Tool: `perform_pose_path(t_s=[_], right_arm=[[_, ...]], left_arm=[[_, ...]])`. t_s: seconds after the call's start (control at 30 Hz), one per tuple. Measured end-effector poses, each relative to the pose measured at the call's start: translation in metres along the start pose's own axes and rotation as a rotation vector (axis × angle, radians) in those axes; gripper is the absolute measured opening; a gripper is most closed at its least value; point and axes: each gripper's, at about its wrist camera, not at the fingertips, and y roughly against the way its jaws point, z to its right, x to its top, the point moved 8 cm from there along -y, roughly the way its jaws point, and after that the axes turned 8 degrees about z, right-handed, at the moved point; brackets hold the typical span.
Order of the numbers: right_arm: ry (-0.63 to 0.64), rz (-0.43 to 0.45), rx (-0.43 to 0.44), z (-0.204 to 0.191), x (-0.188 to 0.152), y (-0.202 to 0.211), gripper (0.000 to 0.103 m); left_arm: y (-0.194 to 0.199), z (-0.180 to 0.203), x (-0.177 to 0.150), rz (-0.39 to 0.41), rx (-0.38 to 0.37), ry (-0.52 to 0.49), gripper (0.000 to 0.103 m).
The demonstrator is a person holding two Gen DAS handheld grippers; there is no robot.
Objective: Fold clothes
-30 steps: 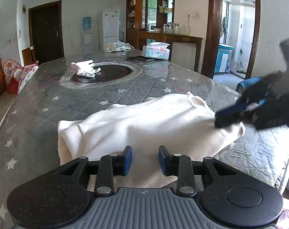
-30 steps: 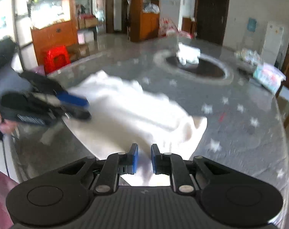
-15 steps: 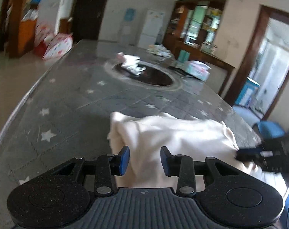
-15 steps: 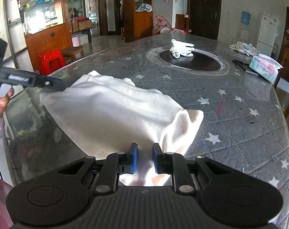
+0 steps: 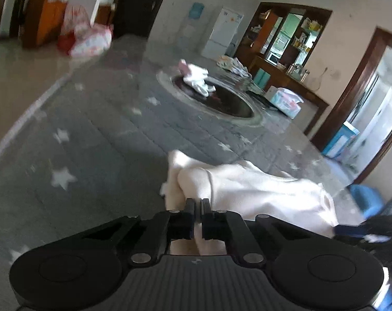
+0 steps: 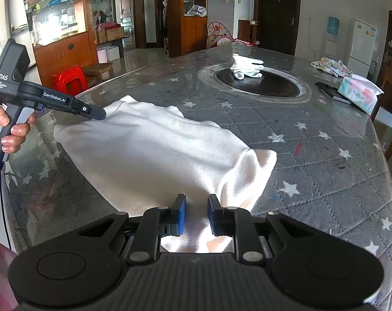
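The left gripper pinched the cream knit garment; the right gripper stood narrowly apart astride it, so the unclamped end risked slipping.

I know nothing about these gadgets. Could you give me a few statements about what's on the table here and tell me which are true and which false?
1. The left gripper is shut on the white garment. True.
2. The right gripper is clamped tight. False: its jaws stand apart around the cloth.
3. White gloves lie on the table's dark round centre. True.
4. The tissue pack sits on the garment. False: it lies apart, near the table's edge.
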Motion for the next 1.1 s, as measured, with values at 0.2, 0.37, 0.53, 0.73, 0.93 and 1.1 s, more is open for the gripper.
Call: perform_pose_path(t_s=[0.2,0.37,0.53,0.73,0.93,1.1], right_arm=[[0.024,0.007,-0.005,-0.004,0.0,-0.002,0.018],[0.028,-0.001,0.0,-0.004,0.001,-0.001,0.019],[-0.012,-0.005,0.022,0.0,0.015,0.001,0.027],[-0.006,0.036,0.021,0.004,0.048,-0.012,0.027],[-0.026,0.047,0.026,0.004,0.071,-0.05,0.026],[-0.079,0.02,0.013,0.01,0.071,-0.082,0.022]], left_arm=[[-0.004,0.022,-0.01,0.068,0.134,-0.295,0.004],[-0.006,0.022,-0.012,0.056,0.145,-0.304,0.008],[0.003,0.021,0.007,0.07,0.121,-0.236,0.012],[-0.011,0.04,0.027,0.02,-0.021,-0.132,0.012],[-0.045,0.057,0.027,-0.047,-0.084,-0.112,0.012],[-0.072,0.066,0.023,-0.078,-0.093,-0.139,0.012]])
